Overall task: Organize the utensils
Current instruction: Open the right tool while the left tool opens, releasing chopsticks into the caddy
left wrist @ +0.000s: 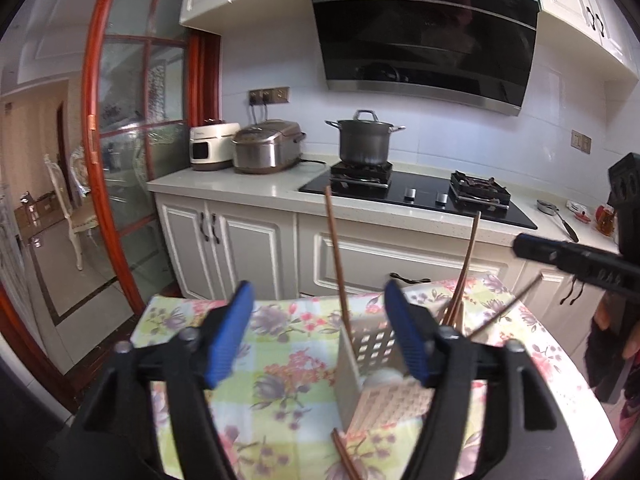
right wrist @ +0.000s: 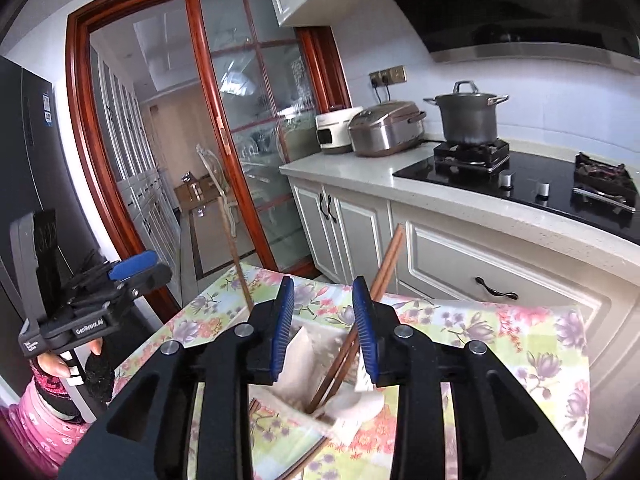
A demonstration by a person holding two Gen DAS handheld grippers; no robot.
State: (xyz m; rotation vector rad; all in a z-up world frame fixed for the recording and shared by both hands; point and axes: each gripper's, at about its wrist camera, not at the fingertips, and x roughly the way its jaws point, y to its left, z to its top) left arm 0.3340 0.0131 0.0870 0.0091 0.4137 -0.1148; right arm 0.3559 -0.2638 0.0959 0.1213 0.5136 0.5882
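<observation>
My left hand-held gripper (left wrist: 318, 334) hangs spread and empty over the floral desk (left wrist: 280, 364); my right hand-held gripper (right wrist: 323, 330) is spread above the holder (right wrist: 304, 364), where chopsticks (right wrist: 340, 364) lean.

Both wrist views near above shared holder (left wrist: 372, 354).

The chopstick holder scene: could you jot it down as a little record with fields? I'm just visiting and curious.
Holder: pale perforated utensil holder on a floral tablecloth
Contents: brown chopsticks standing tilted inside
Loose items: more chopsticks lying on the cloth
Left gripper: open, empty, beside the holder
Right gripper: open, above the holder, chopsticks between its jaws
Background: pot on stove
</observation>
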